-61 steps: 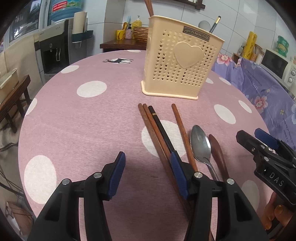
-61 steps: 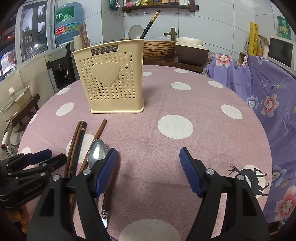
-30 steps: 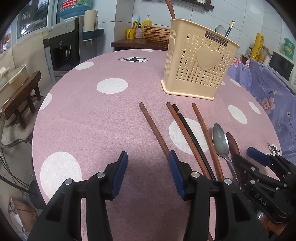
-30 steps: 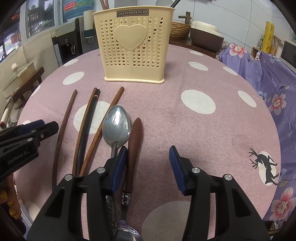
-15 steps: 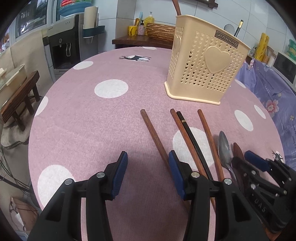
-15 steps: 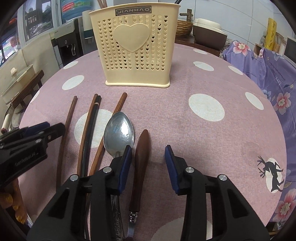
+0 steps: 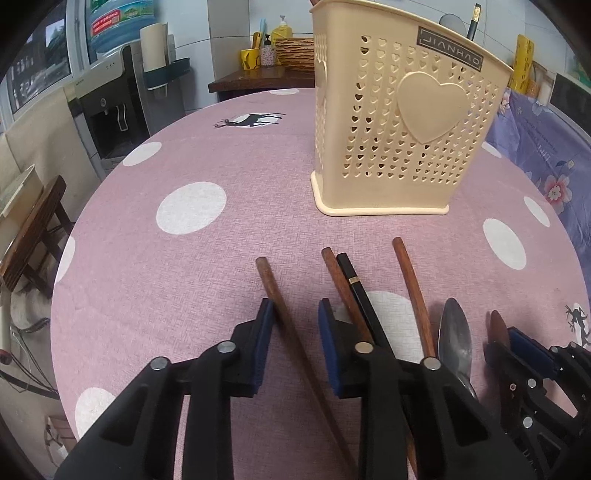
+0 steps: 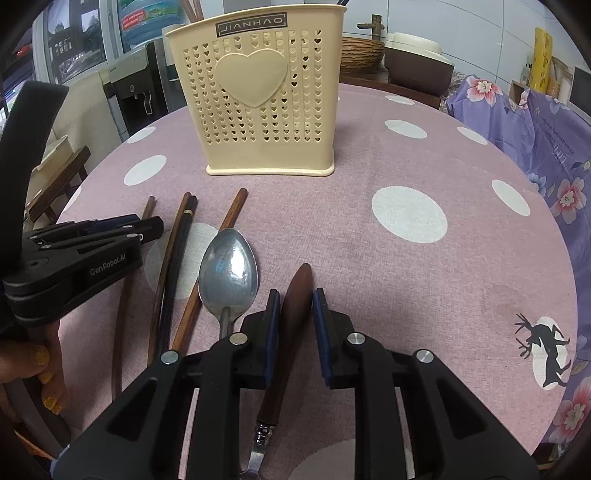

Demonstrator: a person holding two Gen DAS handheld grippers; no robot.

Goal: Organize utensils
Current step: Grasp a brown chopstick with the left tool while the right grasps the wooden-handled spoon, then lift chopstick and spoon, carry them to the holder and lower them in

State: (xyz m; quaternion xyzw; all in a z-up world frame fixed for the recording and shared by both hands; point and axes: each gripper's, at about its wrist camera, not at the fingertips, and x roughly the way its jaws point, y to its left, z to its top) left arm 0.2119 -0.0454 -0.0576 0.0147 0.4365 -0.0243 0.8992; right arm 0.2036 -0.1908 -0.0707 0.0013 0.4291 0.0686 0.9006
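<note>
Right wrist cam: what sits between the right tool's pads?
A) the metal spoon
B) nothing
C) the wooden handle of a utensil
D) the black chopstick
C: the brown wooden handle lies between the right tool pads as the jaws close on it; the metal spoon lies just outside the left pad, and the black chopstick lies further left.

At upper left of the left-wrist frame, a water dispenser (image 7: 110, 110) carries a blue bottle (image 7: 118, 18). A purple floral cloth (image 8: 535, 129) hangs at right. A woven basket (image 8: 362, 51) sits at upper centre, behind the pink polka-dot surface (image 8: 406, 240).
</note>
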